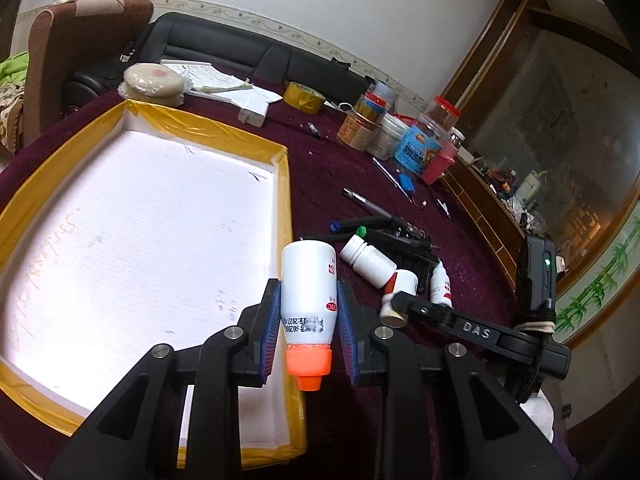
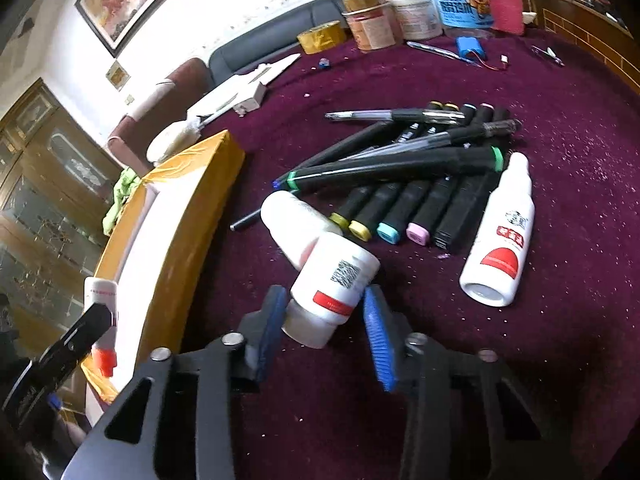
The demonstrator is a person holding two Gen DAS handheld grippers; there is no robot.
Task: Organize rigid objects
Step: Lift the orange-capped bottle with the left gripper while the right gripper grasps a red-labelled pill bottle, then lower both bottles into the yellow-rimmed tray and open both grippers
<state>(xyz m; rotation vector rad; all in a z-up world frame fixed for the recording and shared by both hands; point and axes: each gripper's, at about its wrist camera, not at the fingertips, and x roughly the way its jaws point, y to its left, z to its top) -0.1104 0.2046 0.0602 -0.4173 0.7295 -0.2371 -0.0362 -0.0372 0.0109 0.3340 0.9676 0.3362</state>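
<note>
My left gripper (image 1: 308, 320) is shut on a white bottle with an orange cap (image 1: 306, 280), cap toward the camera, held above the right rim of the yellow-taped white tray (image 1: 282, 200). That orange-capped bottle (image 2: 102, 354) also shows at the left edge of the right wrist view, over the tray (image 2: 184, 216). My right gripper (image 2: 324, 316) has its blue pads against a white pill bottle with a red stripe (image 2: 336, 276), which leans on a second white bottle (image 2: 288, 220). A white squeeze bottle (image 2: 504, 236) lies to the right. Black markers (image 2: 400, 168) lie behind them on the maroon cloth.
Jars and tubs (image 2: 412, 12) stand at the far edge with a yellow tape roll (image 2: 322, 36). A blue battery pack (image 2: 474, 46) and loose pens (image 2: 400, 114) lie nearby. Papers and a white adapter (image 1: 254, 114) sit beyond the tray.
</note>
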